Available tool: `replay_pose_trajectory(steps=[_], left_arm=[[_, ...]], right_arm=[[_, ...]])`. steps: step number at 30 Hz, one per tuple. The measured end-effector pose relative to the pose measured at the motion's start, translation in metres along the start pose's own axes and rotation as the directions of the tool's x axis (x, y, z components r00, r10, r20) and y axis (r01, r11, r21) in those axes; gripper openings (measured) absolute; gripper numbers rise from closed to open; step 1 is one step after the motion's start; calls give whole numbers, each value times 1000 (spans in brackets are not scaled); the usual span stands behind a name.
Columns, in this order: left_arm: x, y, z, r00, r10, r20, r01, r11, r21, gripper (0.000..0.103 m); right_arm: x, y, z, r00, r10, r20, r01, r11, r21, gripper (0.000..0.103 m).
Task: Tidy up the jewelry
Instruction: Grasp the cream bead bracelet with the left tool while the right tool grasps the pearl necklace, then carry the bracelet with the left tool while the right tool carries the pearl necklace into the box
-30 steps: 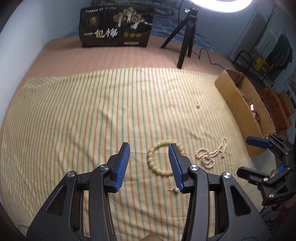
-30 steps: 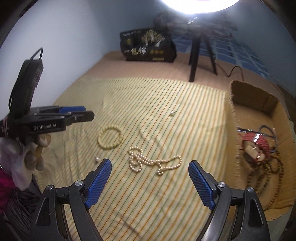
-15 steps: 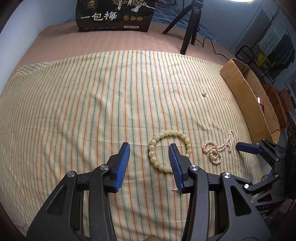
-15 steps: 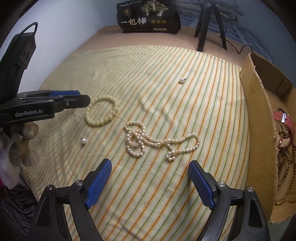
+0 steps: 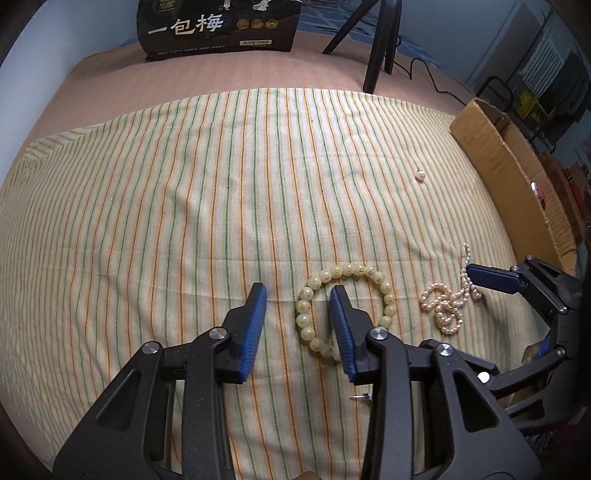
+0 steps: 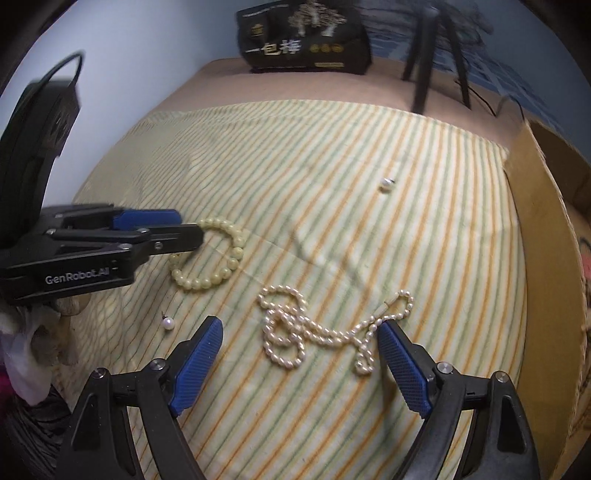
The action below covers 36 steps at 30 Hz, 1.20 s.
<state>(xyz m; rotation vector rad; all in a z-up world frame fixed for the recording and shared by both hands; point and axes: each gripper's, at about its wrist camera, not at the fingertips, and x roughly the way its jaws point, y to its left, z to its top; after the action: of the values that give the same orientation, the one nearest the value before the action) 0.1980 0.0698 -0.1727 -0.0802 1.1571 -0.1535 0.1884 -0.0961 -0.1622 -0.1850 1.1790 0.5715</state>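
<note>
My left gripper (image 5: 297,321) gapes over the bead bracelet (image 5: 345,310)'s near-left arc; my right gripper (image 6: 299,360), spread wide, straddles the pearl necklace (image 6: 314,328). Only the right view shows a loose pearl (image 6: 168,323) at nine o'clock. The cardboard box (image 6: 546,258) stands at three o'clock.

The black bag (image 5: 218,27) and tripod (image 5: 376,40) lose their tops to the frame edge; the left gripper (image 5: 297,310) covers part of the bead bracelet (image 5: 343,306); the cardboard box (image 6: 546,240) interior is mostly cut off, its contents unclear
</note>
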Motion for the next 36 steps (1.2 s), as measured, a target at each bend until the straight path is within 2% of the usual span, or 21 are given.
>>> replay_pose_trajectory(steps=[5,8,10,15,22,30,36], left_arm=[[5,-8,-1,999,51,19,-51,998,37,22],[6,-9,0,997,70,27,-71,997,34,13],[6,-10,1,997,77,31,-78,996,36,8],[6,-10,1,996,77,36,-78,996,33,7],[-7,-7,-1,997,51,55,-51,999,8,5],[-30,-11,2,995,5,104,-4,1000,-10,5],[-51,-18,6,989,-39,146,41,999,-15,5]], right_arm=[[7,14,2,997,-70,13,71,994,-85,69],[7,15,4,997,-77,23,79,993,-91,51],[8,14,4,997,-78,27,80,992,-95,34],[5,14,2,997,-74,21,76,991,-111,14],[-3,11,0,998,-53,23,54,994,-91,6],[-26,6,-1,997,-33,63,37,997,-61,5],[-54,1,3,992,-13,126,17,999,-32,5]])
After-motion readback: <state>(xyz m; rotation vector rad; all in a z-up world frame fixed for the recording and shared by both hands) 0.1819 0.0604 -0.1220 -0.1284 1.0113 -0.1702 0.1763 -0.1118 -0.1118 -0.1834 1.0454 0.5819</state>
